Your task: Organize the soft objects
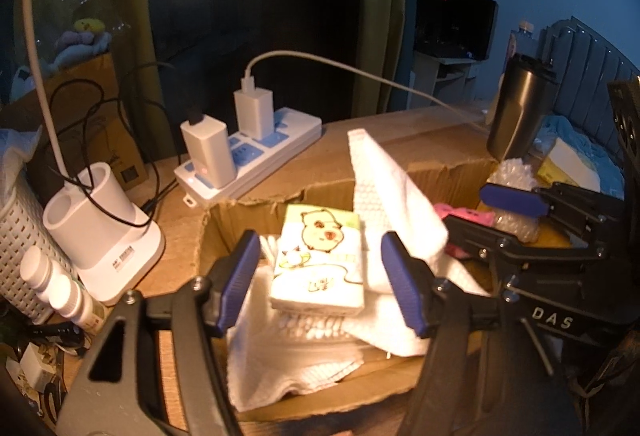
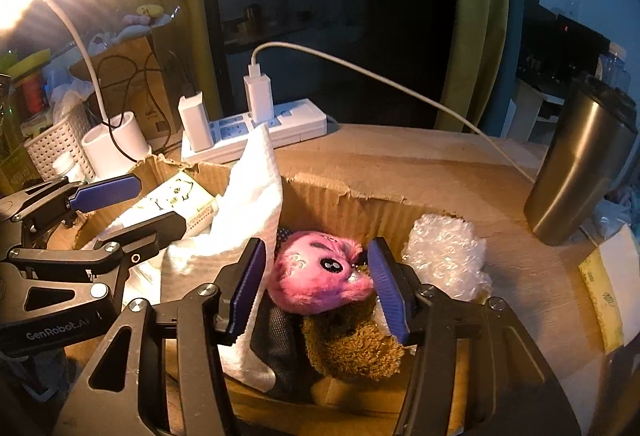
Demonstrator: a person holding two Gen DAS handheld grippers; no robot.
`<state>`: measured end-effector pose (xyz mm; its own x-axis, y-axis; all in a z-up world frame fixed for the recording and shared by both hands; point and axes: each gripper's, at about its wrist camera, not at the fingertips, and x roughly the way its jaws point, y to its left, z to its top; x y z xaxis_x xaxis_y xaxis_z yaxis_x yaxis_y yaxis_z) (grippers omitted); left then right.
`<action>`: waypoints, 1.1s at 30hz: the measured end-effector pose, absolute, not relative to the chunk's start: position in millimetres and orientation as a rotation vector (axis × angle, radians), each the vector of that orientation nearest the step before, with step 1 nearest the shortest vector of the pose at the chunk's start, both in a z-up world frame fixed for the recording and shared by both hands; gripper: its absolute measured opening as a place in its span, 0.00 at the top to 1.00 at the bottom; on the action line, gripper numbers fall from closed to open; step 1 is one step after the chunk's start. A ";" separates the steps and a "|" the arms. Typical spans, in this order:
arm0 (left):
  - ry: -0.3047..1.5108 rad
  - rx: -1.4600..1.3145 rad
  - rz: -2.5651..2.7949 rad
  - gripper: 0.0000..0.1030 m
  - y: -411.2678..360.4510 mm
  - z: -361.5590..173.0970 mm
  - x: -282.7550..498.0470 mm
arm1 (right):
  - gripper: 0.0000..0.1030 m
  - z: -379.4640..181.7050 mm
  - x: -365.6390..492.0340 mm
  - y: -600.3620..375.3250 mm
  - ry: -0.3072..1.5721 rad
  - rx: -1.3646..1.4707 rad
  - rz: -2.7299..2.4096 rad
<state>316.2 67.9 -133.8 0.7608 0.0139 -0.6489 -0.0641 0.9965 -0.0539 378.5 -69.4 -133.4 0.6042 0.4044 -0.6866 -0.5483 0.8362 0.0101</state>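
I'm holding both grippers over one cardboard box [image 1: 448,172], left gripper [image 1: 320,280] jaws standing wide around one tissue pack [image 1: 320,264] lying on one white cloth [image 1: 384,188] untouched, right gripper [image 2: 316,288] jaws sitting apart flanking one pink plush [image 2: 320,276], bubble wrap [image 2: 444,260] lying just right.

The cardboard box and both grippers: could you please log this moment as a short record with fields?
container: open cardboard box on the desk
in box: tissue pack, white towel, pink plush toy, brown plush, bubble wrap
left gripper: open, pads either side of the tissue pack, not pressing
right gripper: open around the pink plush toy, gaps at both pads
beside box: power strip, steel tumbler
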 end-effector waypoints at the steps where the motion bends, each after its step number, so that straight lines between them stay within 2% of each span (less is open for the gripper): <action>1: 0.703 -0.075 0.042 0.38 67.6 -132.4 315.0 | 0.45 -131.7 377.5 -70.1 0.735 -0.210 0.555; 33: 0.527 -0.073 0.031 0.37 55.3 -60.0 232.0 | 0.45 -62.0 302.2 -91.9 0.586 -0.213 0.513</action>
<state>232.0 55.3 -60.0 0.8637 0.0105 -0.5039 -0.0479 0.9970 -0.0613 302.2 -91.9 -62.0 0.7129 0.3999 -0.5761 -0.5179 0.8541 -0.0481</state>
